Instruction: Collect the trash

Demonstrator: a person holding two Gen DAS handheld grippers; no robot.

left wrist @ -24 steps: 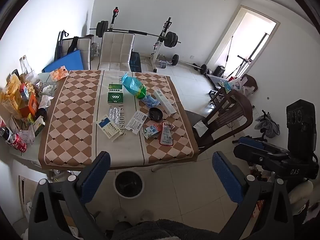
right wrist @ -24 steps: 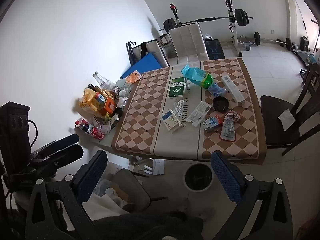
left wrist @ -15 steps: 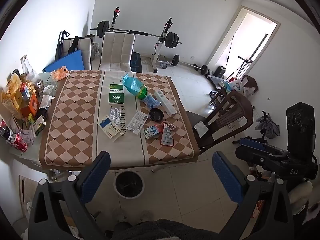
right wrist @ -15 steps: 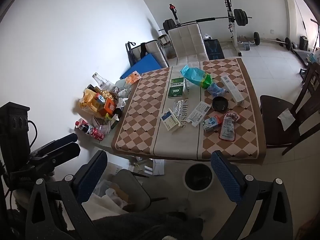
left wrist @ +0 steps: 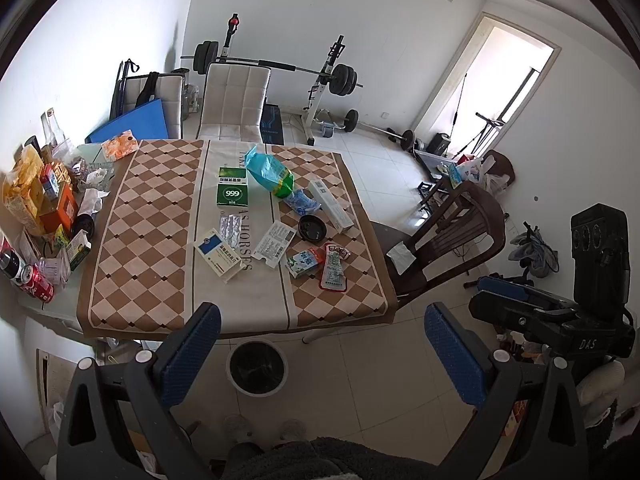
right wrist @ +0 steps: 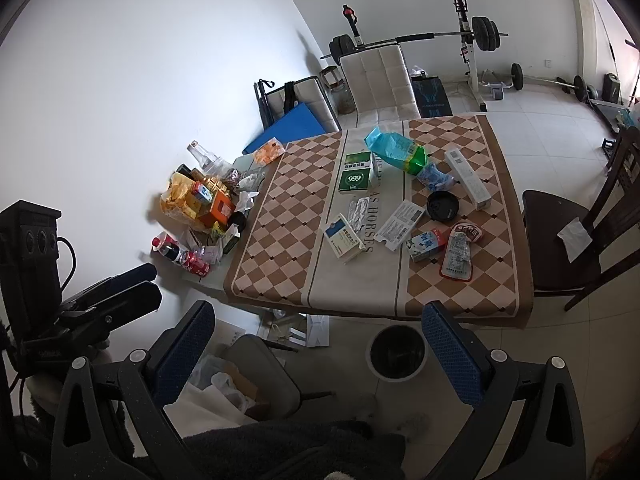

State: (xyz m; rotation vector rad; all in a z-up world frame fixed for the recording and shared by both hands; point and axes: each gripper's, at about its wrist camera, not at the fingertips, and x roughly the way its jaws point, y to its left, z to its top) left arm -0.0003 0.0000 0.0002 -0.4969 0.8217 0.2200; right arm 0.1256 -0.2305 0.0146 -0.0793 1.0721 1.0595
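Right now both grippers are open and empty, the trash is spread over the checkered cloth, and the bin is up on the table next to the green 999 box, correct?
Not quite. The bin stands on the floor, just below the table's near edge, as the left wrist view shows. The rest holds: the left gripper and right gripper are open and empty, and the green 999 box lies among trash on the checkered cloth.

- Daylight enters through the doorway (left wrist: 496,80), overexposed.
- Interior evenly lit; shadows soft.
- Focus sharp centrally.
- Fisheye curvature, dark vignette at corners.

A checkered tablecloth (left wrist: 152,216) covers the table (left wrist: 56,304), strewn with wrappers (left wrist: 333,272).
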